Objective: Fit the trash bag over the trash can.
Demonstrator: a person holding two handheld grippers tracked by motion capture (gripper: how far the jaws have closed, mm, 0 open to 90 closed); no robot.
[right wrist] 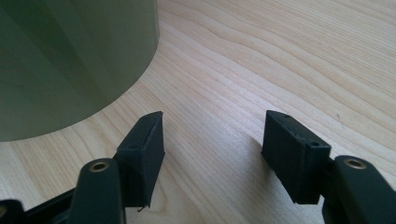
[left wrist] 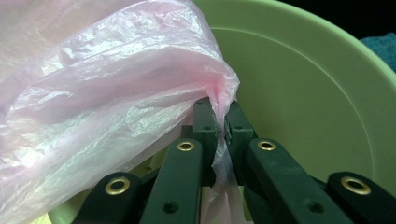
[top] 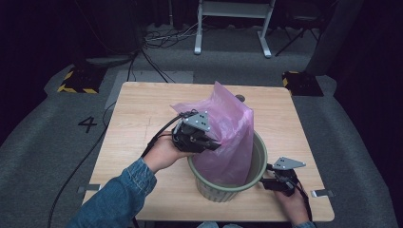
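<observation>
A pale green bin (top: 254, 178) stands on the wooden table (top: 142, 114), near its front edge. A pink plastic bag (top: 228, 128) rises out of the bin. My left gripper (top: 214, 145) is shut on a bunched edge of the pink bag (left wrist: 93, 107), just above the bin's inside wall (left wrist: 303, 93). My right gripper (top: 266, 183) rests low beside the bin's right side. It is open with nothing between its jaws, and the bin's outer wall (right wrist: 70, 60) stands to the left of its fingertips (right wrist: 144, 140).
A dark round spot (top: 240, 98) lies on the table behind the bag. Cables (top: 157, 66) run across the grey floor beyond the table. A white frame (top: 233, 23) stands at the back. Yellow-and-black blocks (top: 78, 80) sit at the table's far corners.
</observation>
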